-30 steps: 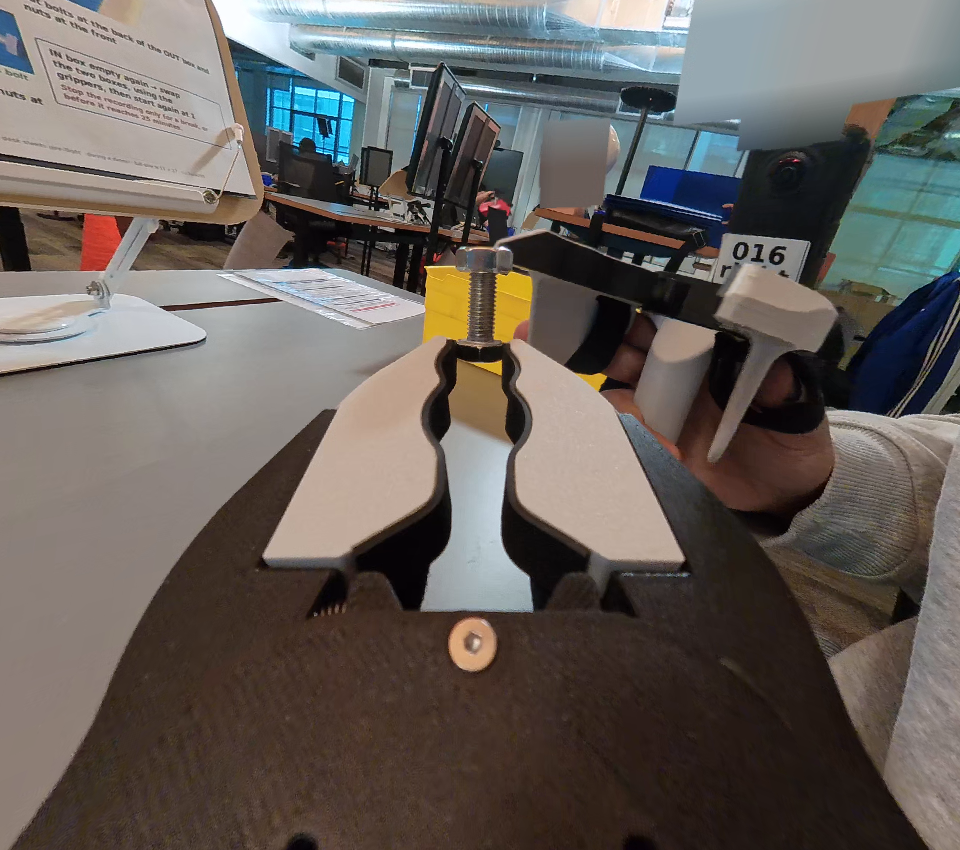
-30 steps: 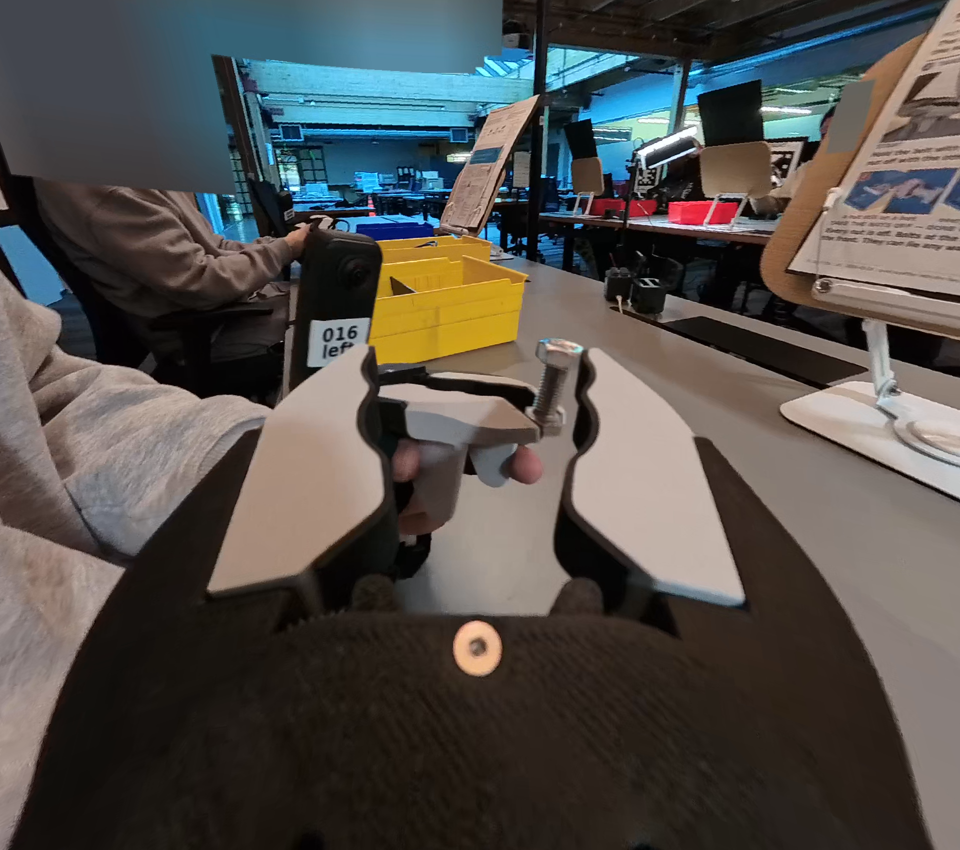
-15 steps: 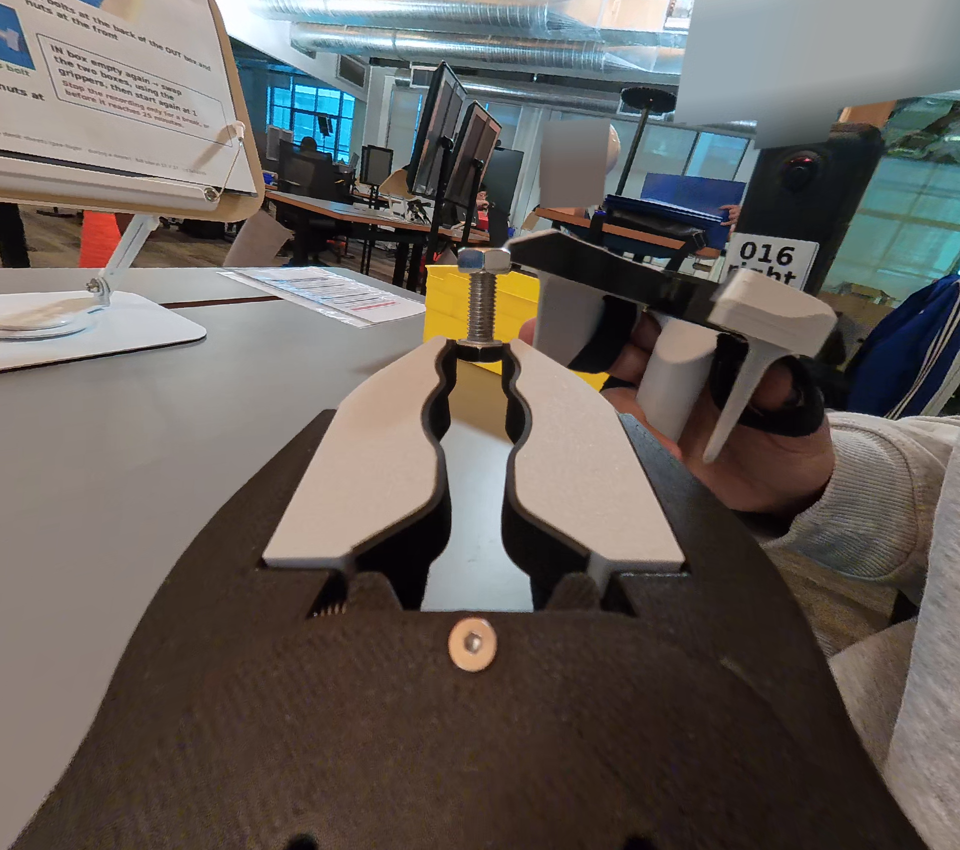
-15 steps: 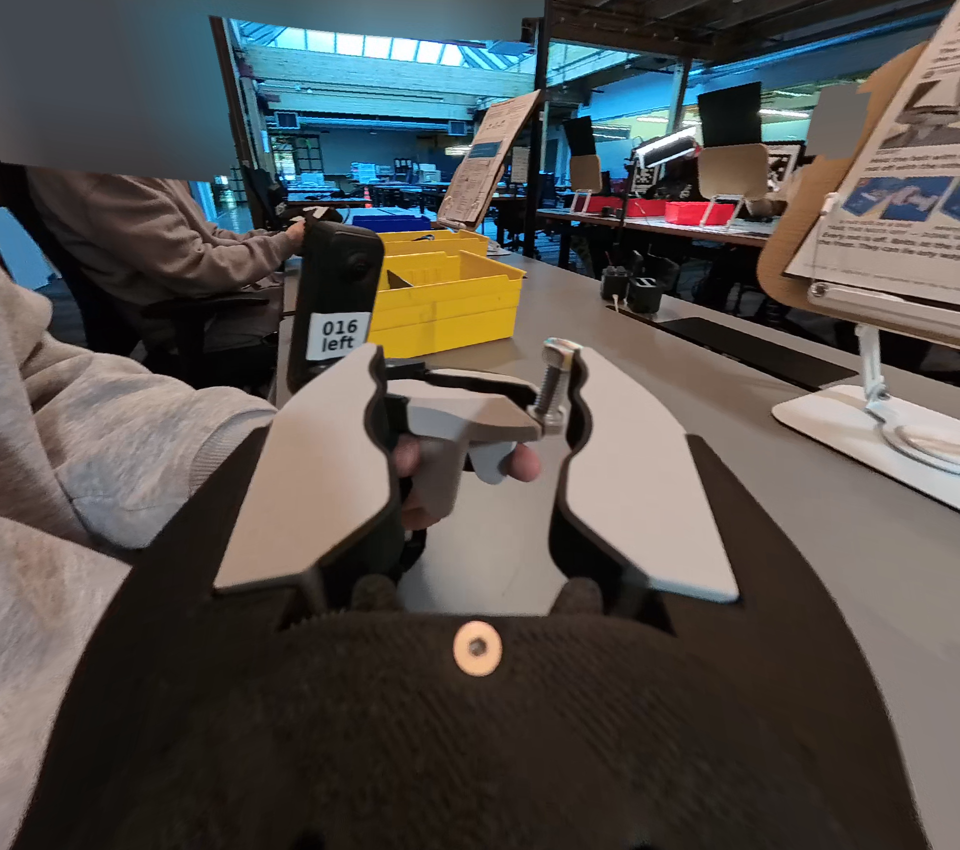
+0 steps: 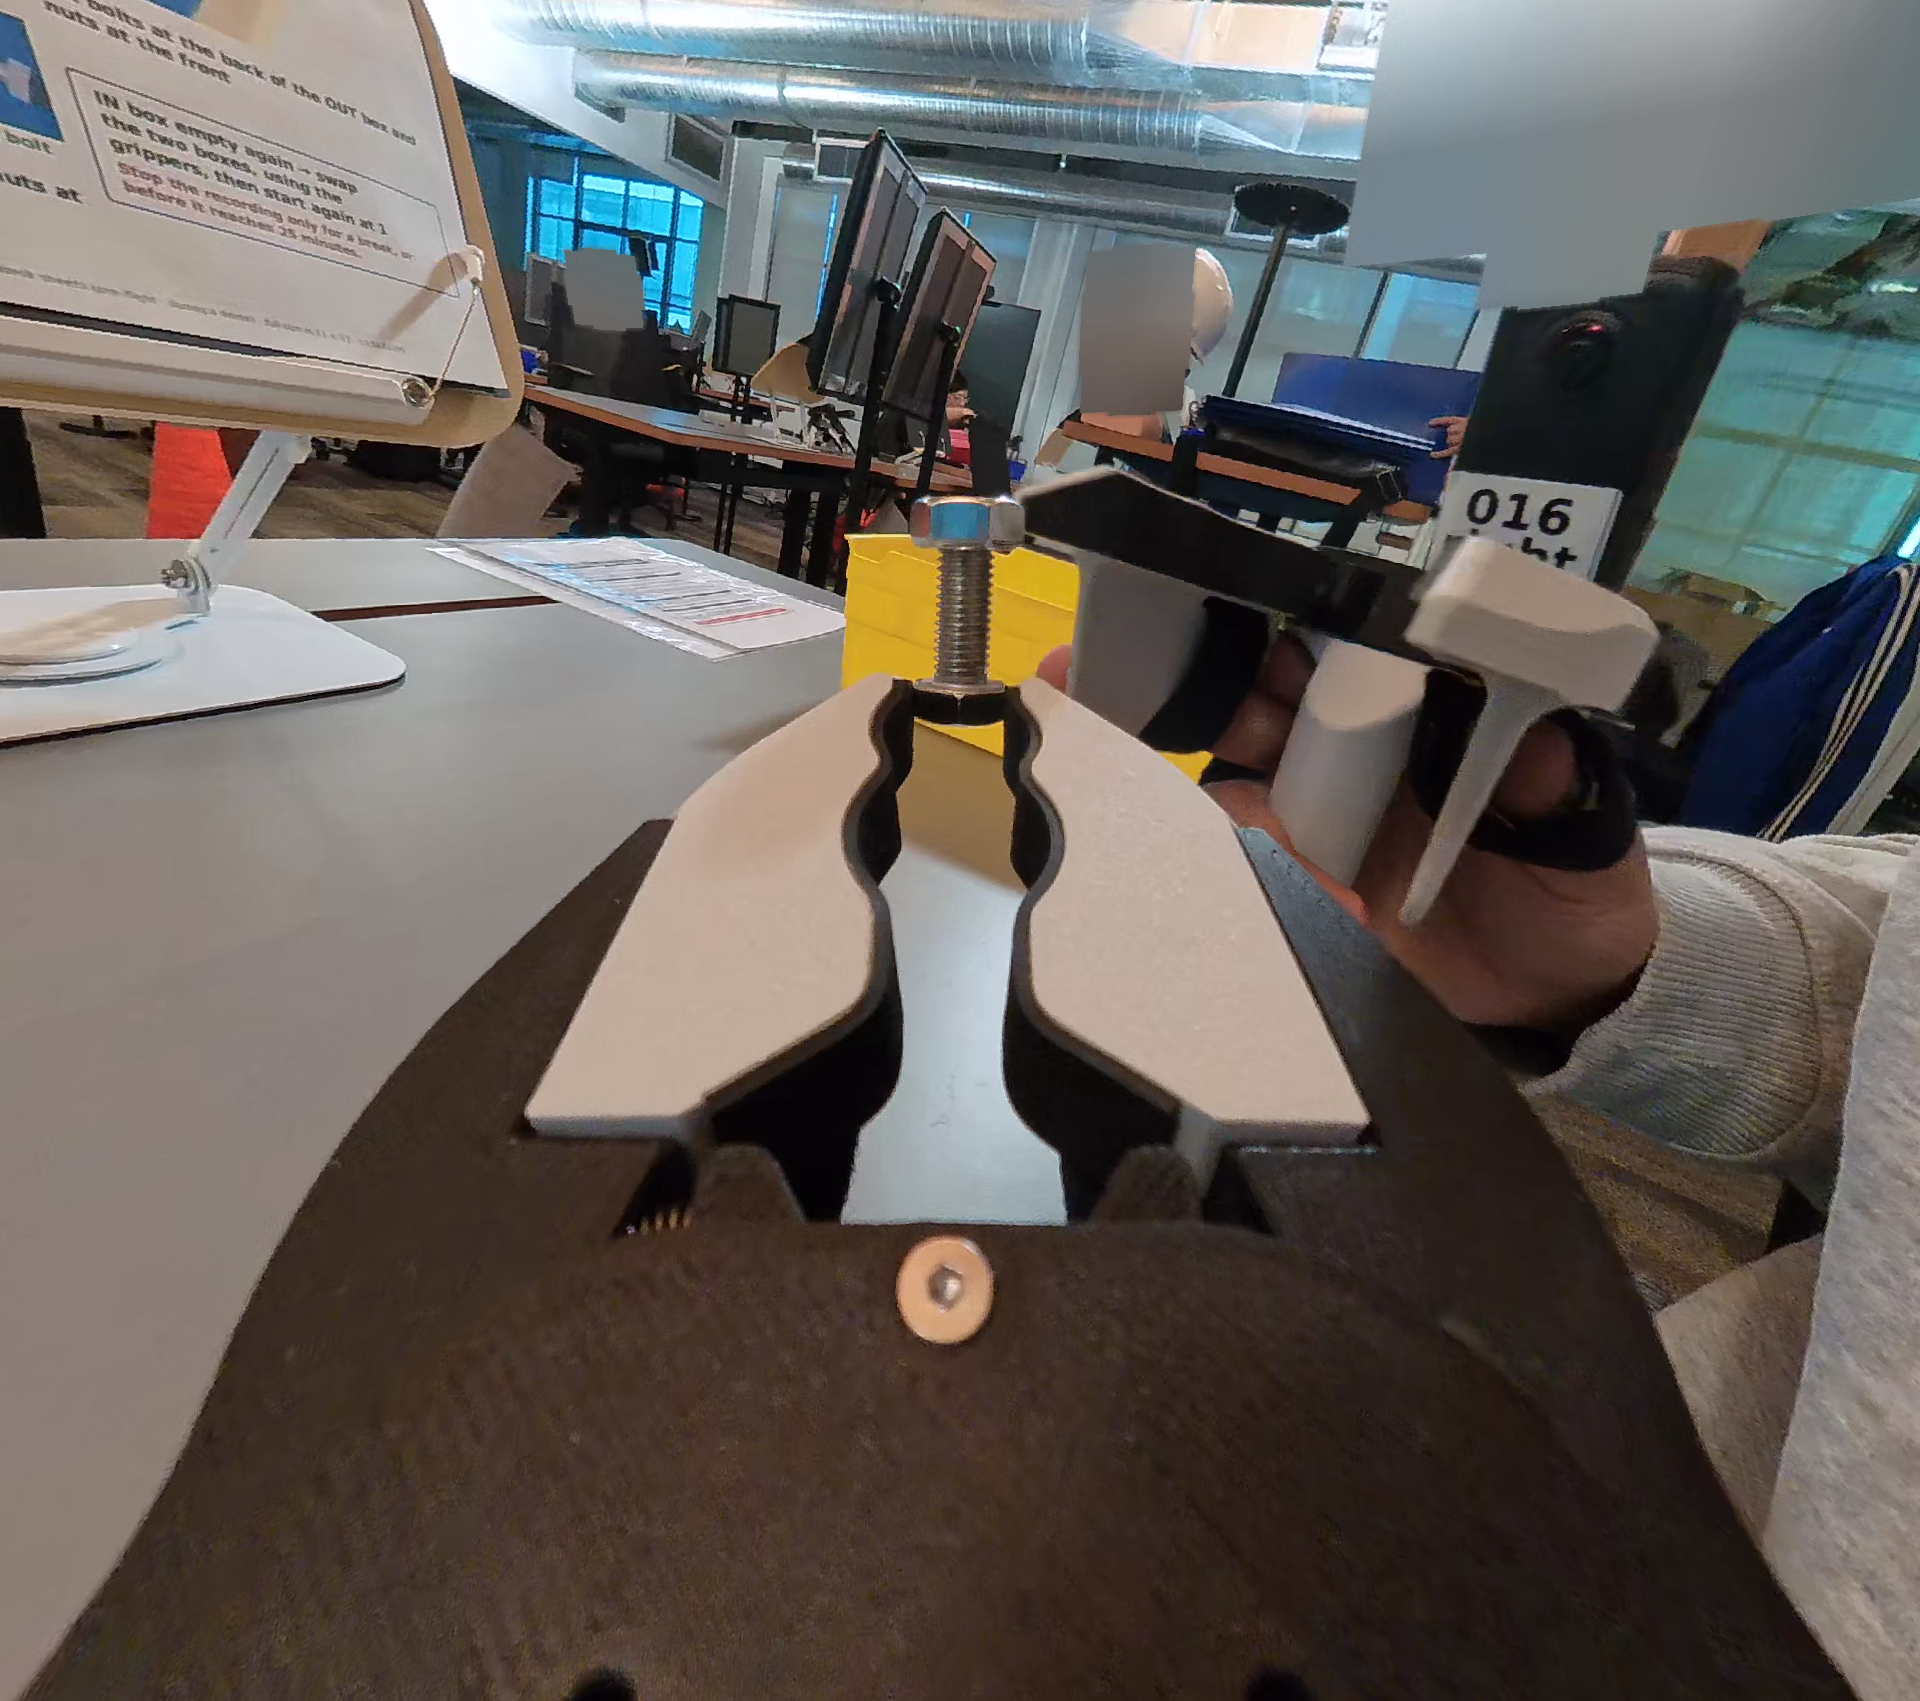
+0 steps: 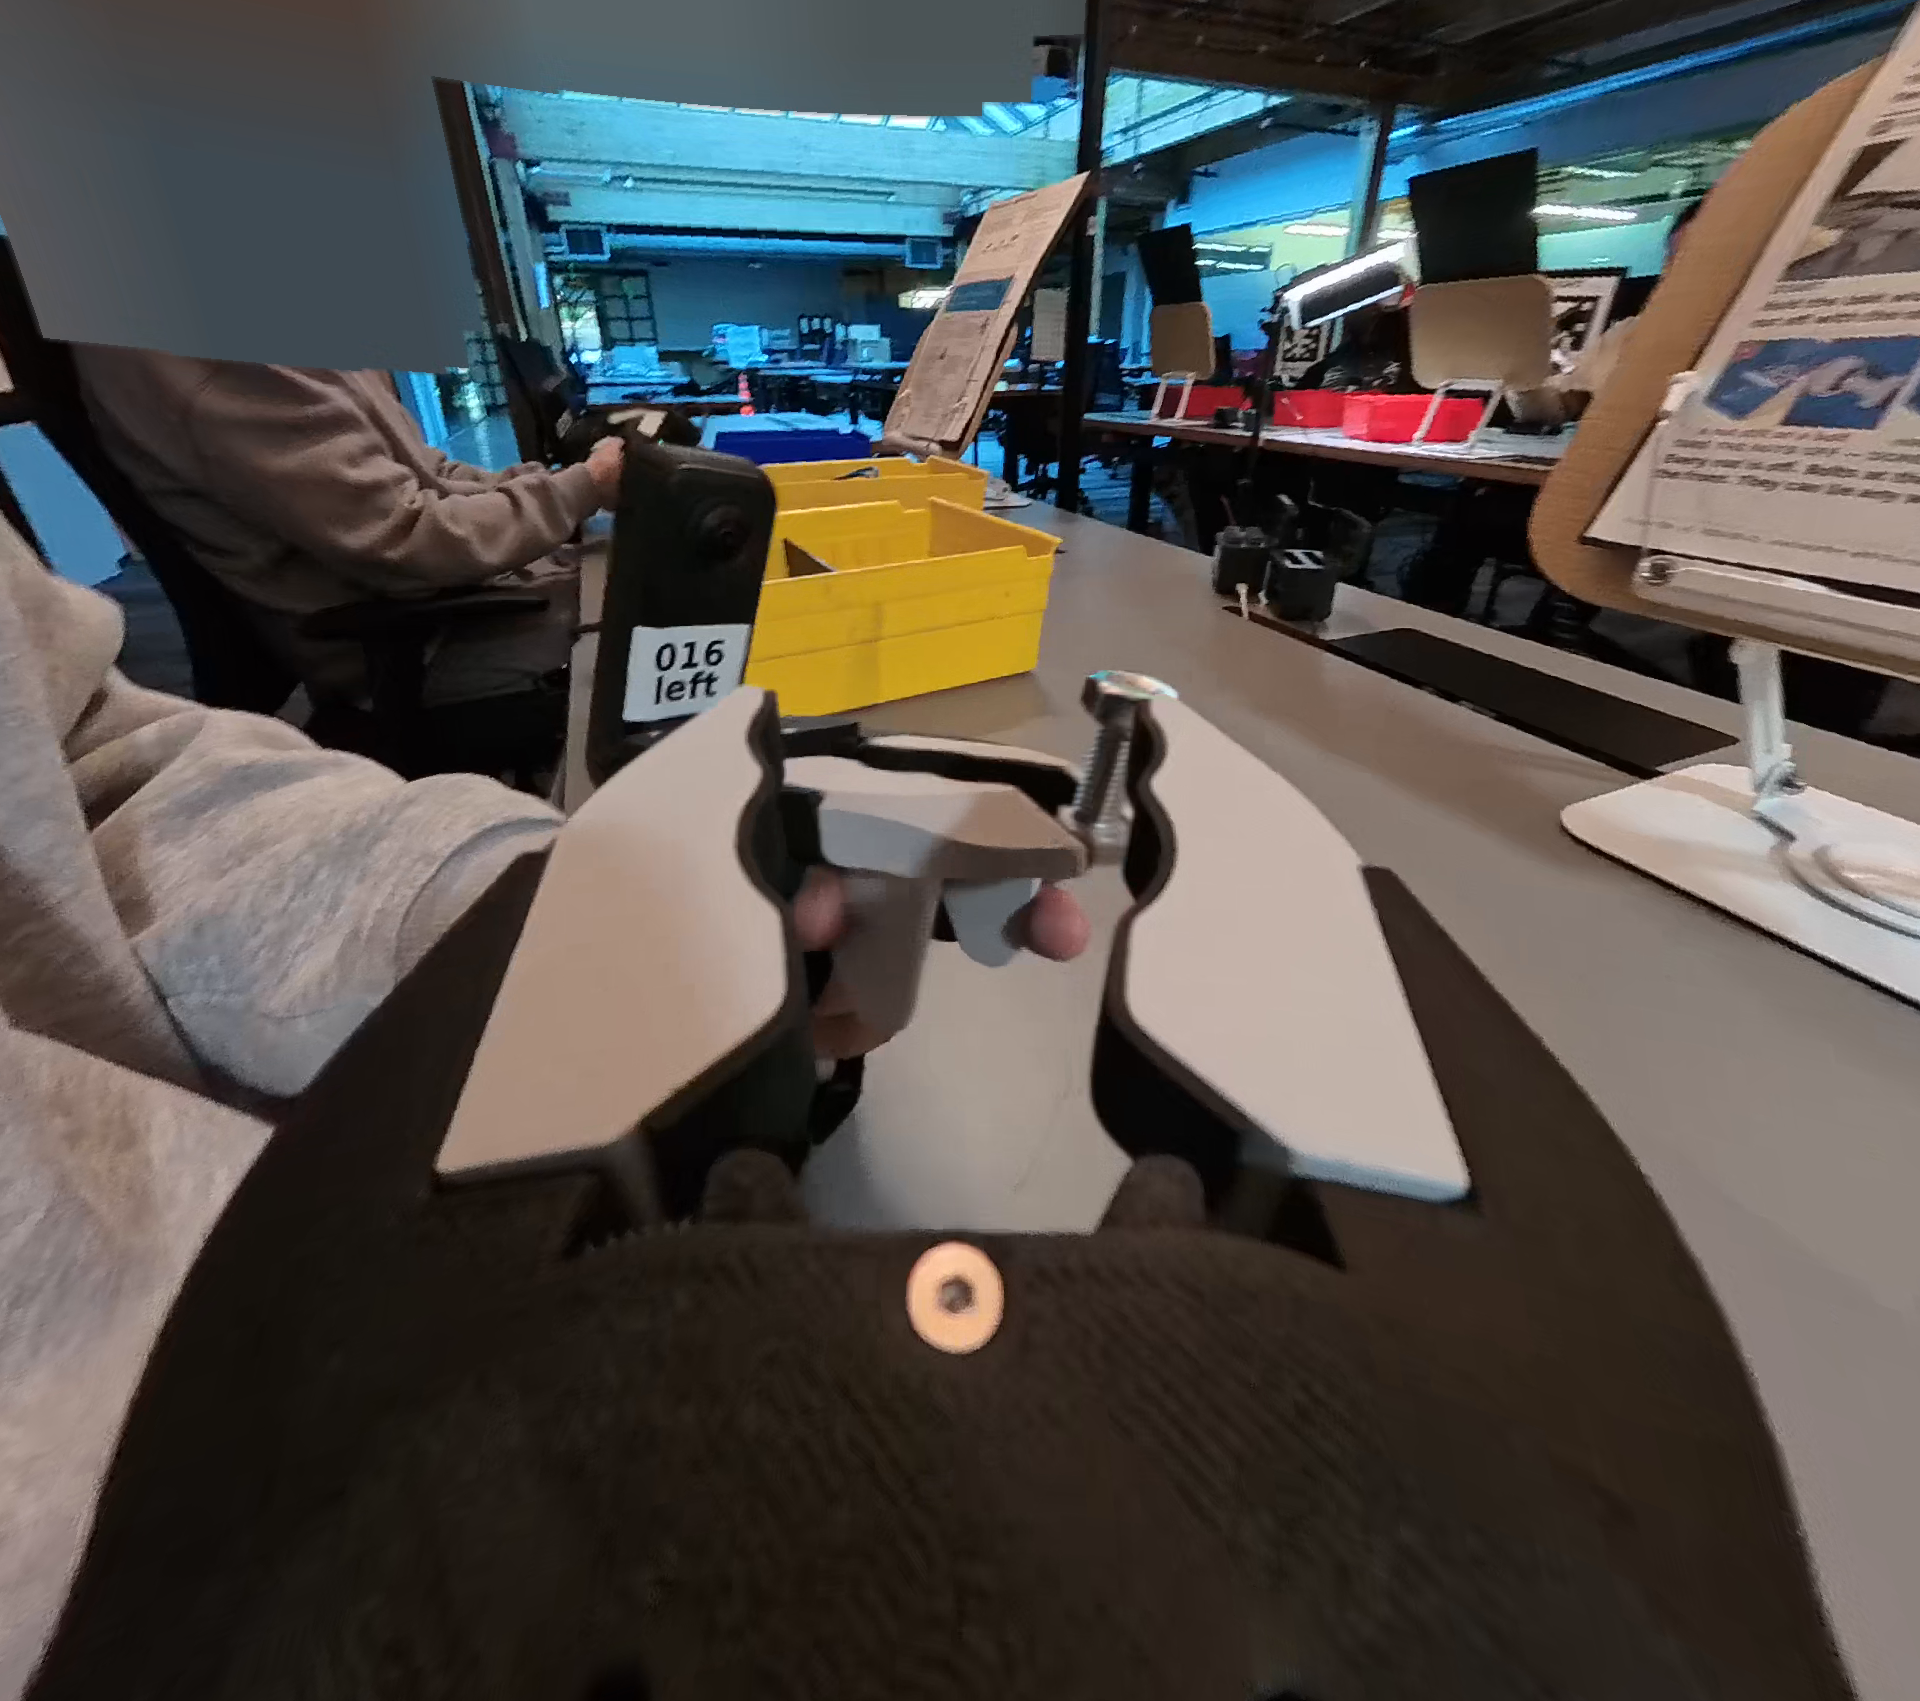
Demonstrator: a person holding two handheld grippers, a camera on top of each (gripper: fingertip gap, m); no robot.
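My left gripper (image 5: pixel 958 706) is shut on a nut (image 5: pixel 956 697) at the lower end of a steel bolt (image 5: pixel 962 612). The bolt stands upright above the grey table (image 5: pixel 312 872), head on top. My right gripper (image 6: pixel 951 716) is open wide around the left gripper's tips and the bolt (image 6: pixel 1107 773). Its right finger (image 6: pixel 1247 903) lies against the bolt just under the head, and its left finger (image 6: pixel 665 872) stands well apart. In the left wrist view one black-edged right-gripper finger (image 5: pixel 1195 555) reaches the bolt head from the right.
A yellow divided bin (image 6: pixel 904 602) stands on the table behind the grippers and also shows in the left wrist view (image 5: pixel 894 612). A document stand (image 5: pixel 208 93) on a white base (image 6: pixel 1745 851) stands beside them. A paper sheet (image 5: pixel 665 602) lies farther back. A person sits at left (image 6: pixel 312 488). My right fingertips sit around 5 cm from my left ones.
The right gripper's jaws have narrowed slightly, and its right finger has come up against the bolt. The left gripper still holds the nut and bolt in the same pose.
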